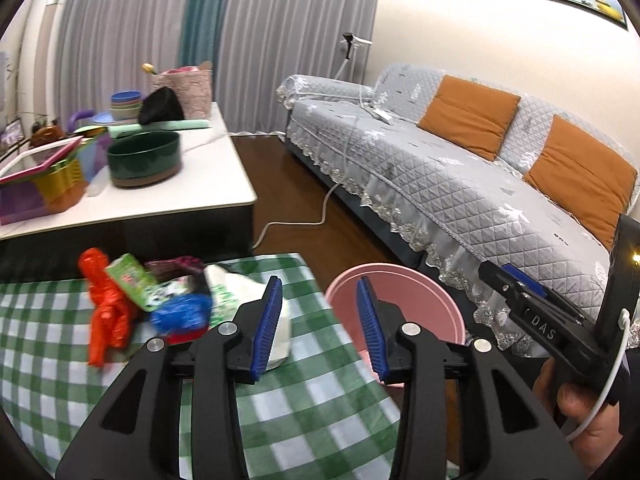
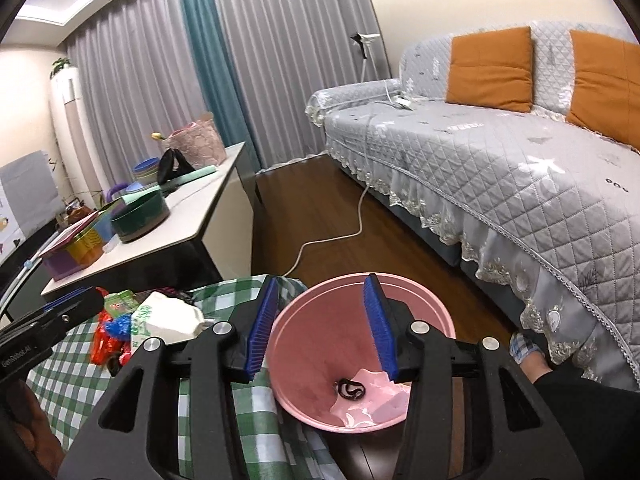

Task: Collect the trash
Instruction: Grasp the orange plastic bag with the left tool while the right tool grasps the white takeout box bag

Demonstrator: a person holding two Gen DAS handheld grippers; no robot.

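My left gripper [image 1: 318, 328] is open with nothing between its blue pads; it hangs over the edge of a green checked cloth [image 1: 304, 400]. On the cloth to its left lies a trash pile: an orange-red wrapper [image 1: 104, 312], a green packet [image 1: 132, 280], a blue wrapper [image 1: 184, 312] and a white carton [image 1: 228, 292]. A pink bin [image 1: 432, 284] stands right of the cloth. My right gripper [image 2: 322, 328] is open and empty above the pink bin [image 2: 312, 360]. Inside the bin lie a pink wrapper [image 2: 376, 400] and a small black-and-white scrap [image 2: 352, 388].
A white low table [image 1: 192, 196] behind the cloth carries a dark green bowl [image 1: 144, 156], baskets and stacked bowls. A grey quilted sofa [image 1: 440, 168] runs along the right. A white cable [image 1: 296, 224] trails over the wooden floor. A slippered foot [image 2: 528, 352] rests beside the bin.
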